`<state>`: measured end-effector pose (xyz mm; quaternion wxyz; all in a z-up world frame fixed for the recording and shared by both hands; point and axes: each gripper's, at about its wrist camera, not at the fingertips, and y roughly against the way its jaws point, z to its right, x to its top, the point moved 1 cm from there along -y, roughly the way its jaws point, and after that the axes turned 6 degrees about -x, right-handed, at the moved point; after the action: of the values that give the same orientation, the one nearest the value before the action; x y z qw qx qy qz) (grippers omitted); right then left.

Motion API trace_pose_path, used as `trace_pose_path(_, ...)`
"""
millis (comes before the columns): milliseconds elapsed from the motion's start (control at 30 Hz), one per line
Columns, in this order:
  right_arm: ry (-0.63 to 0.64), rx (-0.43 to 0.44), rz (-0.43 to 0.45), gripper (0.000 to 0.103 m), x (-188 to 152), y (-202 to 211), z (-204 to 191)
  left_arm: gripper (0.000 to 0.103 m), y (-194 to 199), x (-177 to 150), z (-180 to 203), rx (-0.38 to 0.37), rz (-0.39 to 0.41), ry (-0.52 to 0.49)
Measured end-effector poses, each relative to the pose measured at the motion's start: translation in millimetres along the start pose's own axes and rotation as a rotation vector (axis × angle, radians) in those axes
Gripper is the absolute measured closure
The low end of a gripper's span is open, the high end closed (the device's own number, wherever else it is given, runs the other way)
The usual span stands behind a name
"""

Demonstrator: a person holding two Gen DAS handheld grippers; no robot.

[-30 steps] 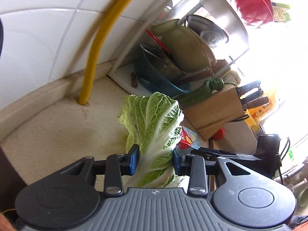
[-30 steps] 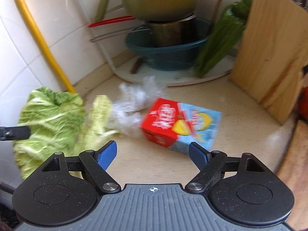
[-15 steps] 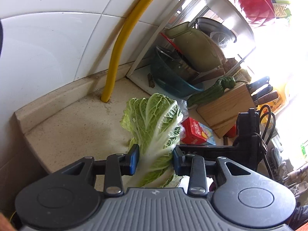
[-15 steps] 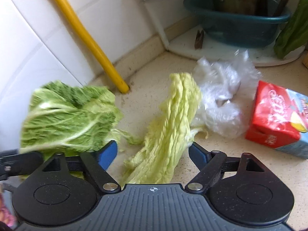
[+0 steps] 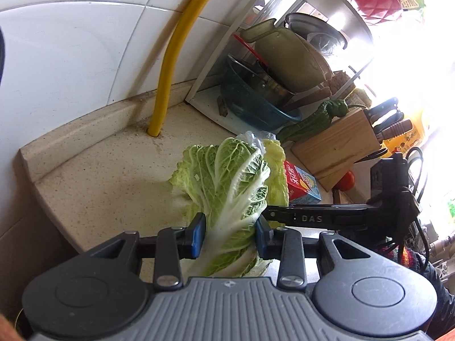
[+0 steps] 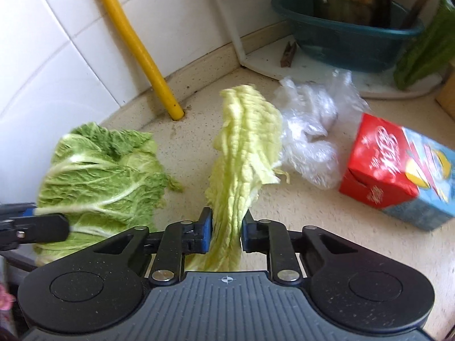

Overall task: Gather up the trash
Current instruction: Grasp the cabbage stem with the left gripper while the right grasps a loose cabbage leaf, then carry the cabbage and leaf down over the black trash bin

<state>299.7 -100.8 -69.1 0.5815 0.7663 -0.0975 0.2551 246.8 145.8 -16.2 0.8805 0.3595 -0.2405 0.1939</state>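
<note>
My left gripper [image 5: 229,234] is shut on a green cabbage leaf [image 5: 227,187], which stands up between its blue pads above the speckled counter. In the right wrist view the same green cabbage leaf [image 6: 99,167] hangs at the left. My right gripper [image 6: 226,231] is shut on the stalk end of a pale yellow cabbage leaf [image 6: 244,142], whose tip lies toward the wall. A crumpled clear plastic bag [image 6: 310,130] lies just right of that leaf. A red and blue carton [image 6: 398,167] lies on its side further right.
A yellow pipe [image 6: 133,42] rises from the counter against the white tiles. A corner rack holds a teal basin [image 6: 347,39] with pots. Beyond it are a green pepper [image 5: 318,119], a wooden knife block [image 5: 338,147] and a tomato [image 5: 346,180]. The counter edge [image 5: 51,207] drops off at left.
My right gripper swung left from the carton to the yellow leaf and closed on its stalk. My left gripper kept its hold on the green leaf and drifted slightly.
</note>
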Motion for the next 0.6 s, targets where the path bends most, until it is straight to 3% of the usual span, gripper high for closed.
trace_pose_path(367,-0.038,0.019,0.080,0.079,-8.5,48.3,25.3,0.070,-5.8,-2.2,33.6,0.017,0.006,-0.066)
trace_pose_path(600,-0.028,0.027,0.115,0.079,-12.9,66.7,30.9,0.070,-8.9,-7.9,57.1,0.088,0.004,-0.135)
